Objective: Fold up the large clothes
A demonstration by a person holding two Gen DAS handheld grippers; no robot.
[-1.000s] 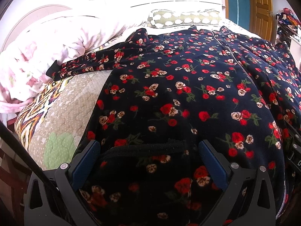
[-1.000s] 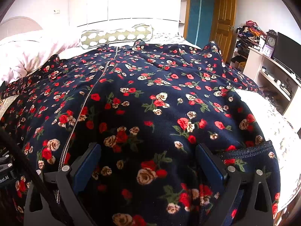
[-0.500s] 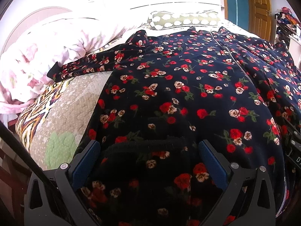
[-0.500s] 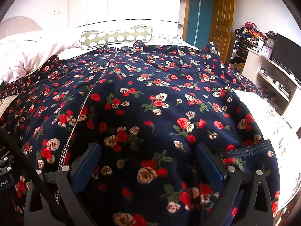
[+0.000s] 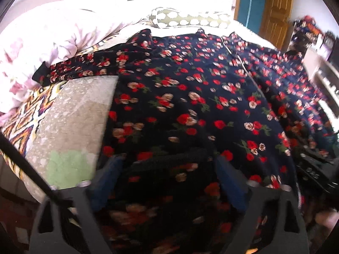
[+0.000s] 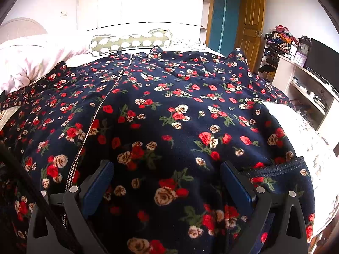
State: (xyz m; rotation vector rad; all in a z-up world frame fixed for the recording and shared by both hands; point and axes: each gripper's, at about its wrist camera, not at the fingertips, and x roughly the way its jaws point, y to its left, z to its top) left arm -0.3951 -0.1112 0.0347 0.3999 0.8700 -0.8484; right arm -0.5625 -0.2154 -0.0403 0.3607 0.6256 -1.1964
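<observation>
A large navy garment with red and cream roses lies spread flat over the bed, zipper running up its front. One sleeve stretches out to the left. My left gripper is at the garment's near left part. Its jaws are closing, with the fabric and a ribbed pocket edge between them, and the pads stand apart from each other. My right gripper rests open over the near right part of the garment. A second pocket edge lies just beyond its right finger.
A pink duvet is bunched at the left and a spotted bolster pillow lies at the far side. Patterned bedspread shows left of the garment. A white shelf unit with a screen and a wooden door stand to the right.
The left gripper's jaws have narrowed around the fabric, and its view has lifted and swung right, now blurred. The right gripper's view is unchanged.
</observation>
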